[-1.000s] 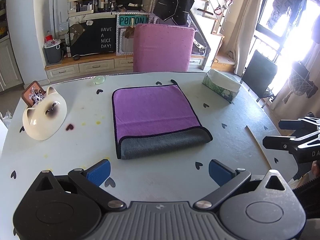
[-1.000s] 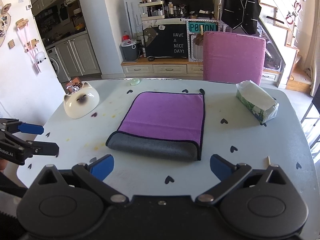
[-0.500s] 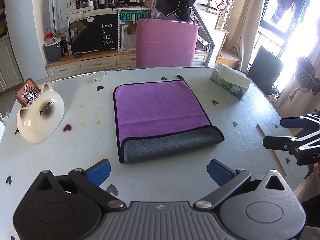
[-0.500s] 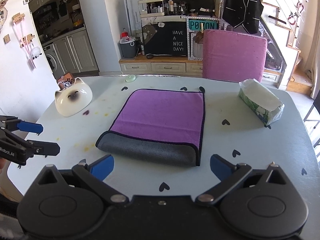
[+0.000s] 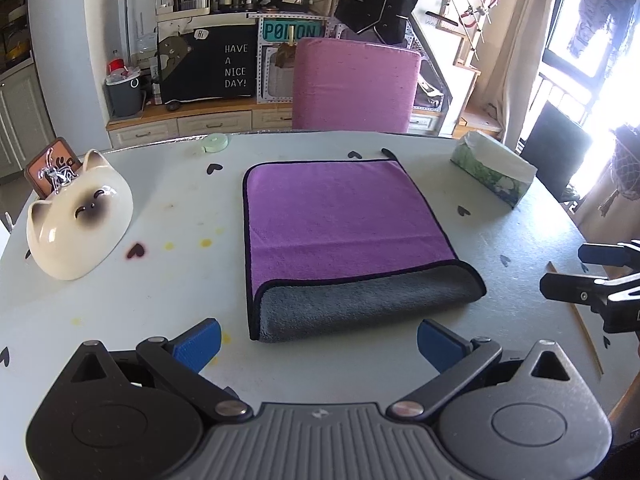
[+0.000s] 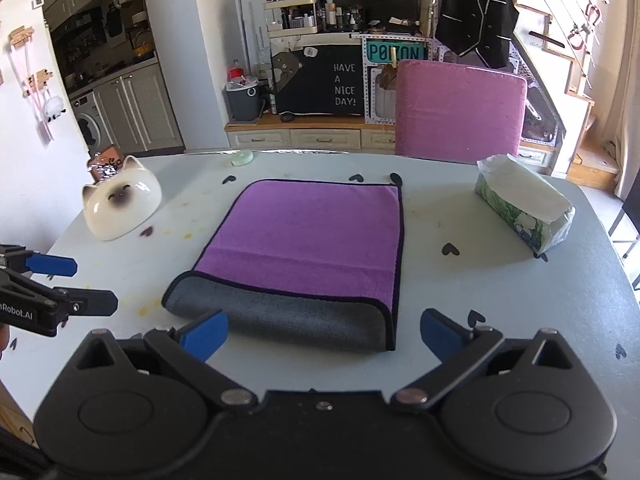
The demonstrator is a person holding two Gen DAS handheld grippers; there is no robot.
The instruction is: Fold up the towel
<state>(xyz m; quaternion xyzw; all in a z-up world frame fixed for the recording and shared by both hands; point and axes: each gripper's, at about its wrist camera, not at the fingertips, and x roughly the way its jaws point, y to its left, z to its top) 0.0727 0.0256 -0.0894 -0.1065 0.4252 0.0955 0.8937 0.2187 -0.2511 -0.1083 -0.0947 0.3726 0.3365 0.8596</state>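
A purple towel (image 5: 340, 216) with a grey underside lies folded on the white table (image 5: 160, 280), its grey fold rolled at the near edge; it also shows in the right wrist view (image 6: 312, 236). My left gripper (image 5: 318, 344) is open and empty, just short of the fold's near edge. My right gripper (image 6: 324, 334) is open and empty, close over the grey fold. Each gripper shows at the edge of the other's view: the right one (image 5: 592, 270), the left one (image 6: 68, 286).
A cat-shaped ceramic bowl (image 5: 76, 220) sits at the left, a tissue pack (image 5: 494, 172) at the right, a small green disc (image 5: 215, 143) at the far edge. A thin wooden stick (image 5: 576, 316) lies near the right edge. A pink chair (image 5: 354, 84) stands behind the table.
Both grippers have moved forward towards the towel, which now looks larger and nearer. The towel itself has not moved. Both grippers stay open.
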